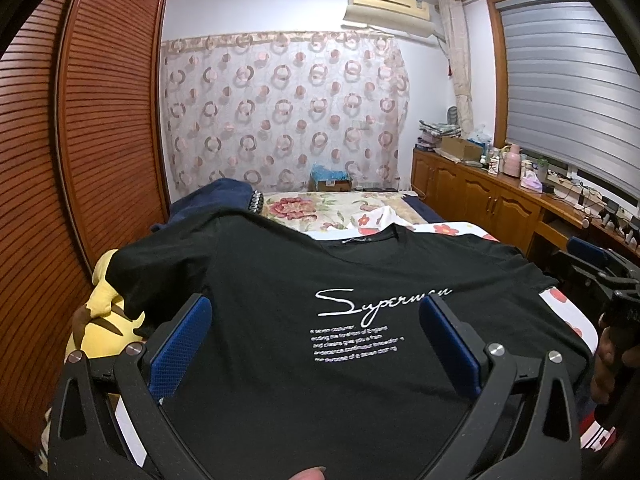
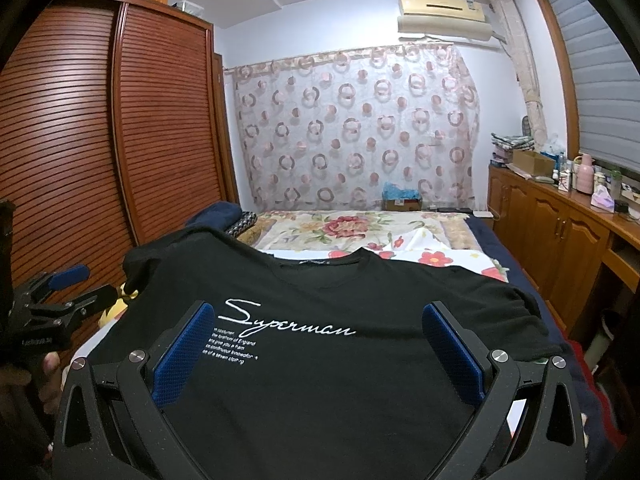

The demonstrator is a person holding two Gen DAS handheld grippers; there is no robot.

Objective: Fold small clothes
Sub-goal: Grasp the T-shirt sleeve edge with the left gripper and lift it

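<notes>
Nearest, both grippers, left gripper (image 1: pixel 316 312) and right gripper (image 2: pixel 318 320), hover with fingers spread wide, empty, above the black T-shirt (image 1: pixel 320 320). T-shirt lies flat on the bed (image 2: pixel 440 258); yellow plush toy (image 1: pixel 104 320) beside its left sleeve, floral blanket (image 2: pixel 340 228) beyond its collar.

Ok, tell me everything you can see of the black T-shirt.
The black T-shirt lies spread flat, front side up, on the bed, collar away from the cameras. It looks like soft knit cotton, with a round ribbed neckline holding a small label. White script reading "Superman" crosses the chest, with lines of small white print below. Both short sleeves are spread out; the left one lies over a yellow plush toy. Neither gripper holds it.
</notes>
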